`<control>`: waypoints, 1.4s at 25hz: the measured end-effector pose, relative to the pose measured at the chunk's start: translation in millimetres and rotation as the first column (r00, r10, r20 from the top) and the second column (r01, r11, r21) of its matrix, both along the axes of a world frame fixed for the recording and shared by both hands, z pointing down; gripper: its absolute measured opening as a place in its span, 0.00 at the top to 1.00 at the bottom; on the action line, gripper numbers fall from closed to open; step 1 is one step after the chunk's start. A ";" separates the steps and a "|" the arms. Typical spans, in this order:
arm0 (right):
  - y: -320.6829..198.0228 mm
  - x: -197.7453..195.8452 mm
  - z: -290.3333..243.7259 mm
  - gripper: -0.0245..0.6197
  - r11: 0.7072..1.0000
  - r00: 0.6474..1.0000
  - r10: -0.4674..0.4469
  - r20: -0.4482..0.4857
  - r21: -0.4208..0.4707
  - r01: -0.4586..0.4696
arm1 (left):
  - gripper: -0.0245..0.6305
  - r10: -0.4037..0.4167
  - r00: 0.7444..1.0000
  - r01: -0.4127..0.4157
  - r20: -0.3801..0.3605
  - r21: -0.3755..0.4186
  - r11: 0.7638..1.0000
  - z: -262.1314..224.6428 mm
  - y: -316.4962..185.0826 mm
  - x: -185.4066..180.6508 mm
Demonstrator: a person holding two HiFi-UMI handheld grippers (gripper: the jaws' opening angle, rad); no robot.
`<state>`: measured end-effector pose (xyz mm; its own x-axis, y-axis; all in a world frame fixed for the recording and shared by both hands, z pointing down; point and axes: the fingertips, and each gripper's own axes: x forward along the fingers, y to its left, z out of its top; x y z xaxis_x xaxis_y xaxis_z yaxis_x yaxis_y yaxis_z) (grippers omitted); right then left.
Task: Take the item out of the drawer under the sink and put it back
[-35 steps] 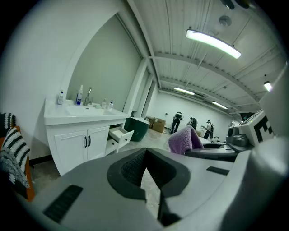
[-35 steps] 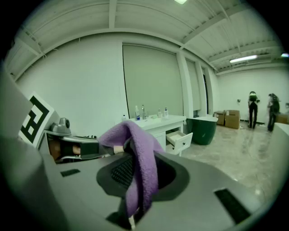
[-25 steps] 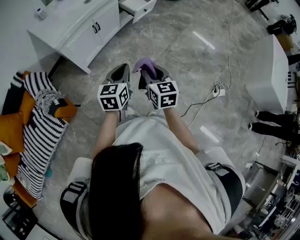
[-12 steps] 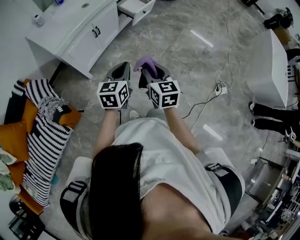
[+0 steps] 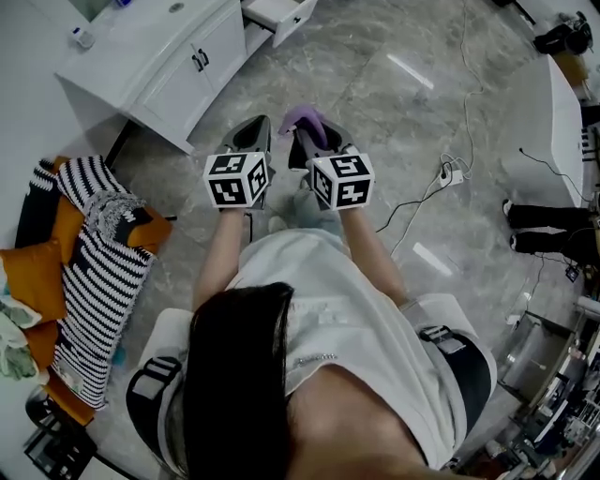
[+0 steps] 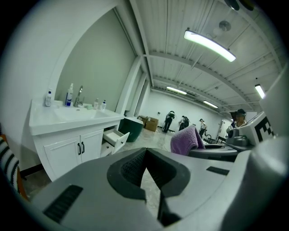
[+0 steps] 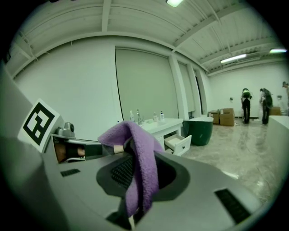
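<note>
A purple cloth [image 5: 302,119] hangs from my right gripper [image 5: 306,136], which is shut on it; in the right gripper view the cloth [image 7: 135,149] drapes over the pads and hides the gripper [image 7: 137,159] tips. My left gripper [image 5: 251,139] is held beside it, shut and empty, its pads meeting in the left gripper view [image 6: 146,151]. The white sink cabinet [image 5: 159,56] stands at the upper left, some way ahead of both grippers. Its drawer [image 5: 281,9] is pulled open, also visible as the drawer [image 6: 115,139] and the drawer [image 7: 178,143].
A heap of striped and orange clothes [image 5: 94,253] lies left of the person. A cable and power strip [image 5: 445,178] cross the marble floor at right, near a white counter [image 5: 553,141] and a person's feet [image 5: 553,230]. A green bin [image 7: 198,130] stands beyond the cabinet.
Both grippers sit slightly higher and further right in the head view, the cloth still in the right one. The cabinet and clothes have shifted a little in the picture.
</note>
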<state>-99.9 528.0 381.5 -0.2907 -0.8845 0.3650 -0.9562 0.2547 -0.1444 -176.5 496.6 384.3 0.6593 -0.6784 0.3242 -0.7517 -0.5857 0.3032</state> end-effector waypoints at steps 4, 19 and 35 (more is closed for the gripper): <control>-9.6 2.1 -0.3 0.83 1.000 1.000 -0.005 -0.004 0.006 0.005 | 0.96 0.009 1.000 -0.009 -0.011 0.007 1.000 -0.6 -8.6 8.2; -78.6 36.3 5.6 0.83 0.999 0.999 -0.044 0.016 -0.018 0.044 | 0.96 -0.037 0.999 0.037 0.002 0.003 0.999 -0.2 -75.1 39.3; -181.5 68.6 7.2 0.83 0.993 0.994 -0.108 0.034 -0.038 0.110 | 0.96 -0.088 0.996 0.088 0.026 0.000 0.996 -3.0 -173.0 73.9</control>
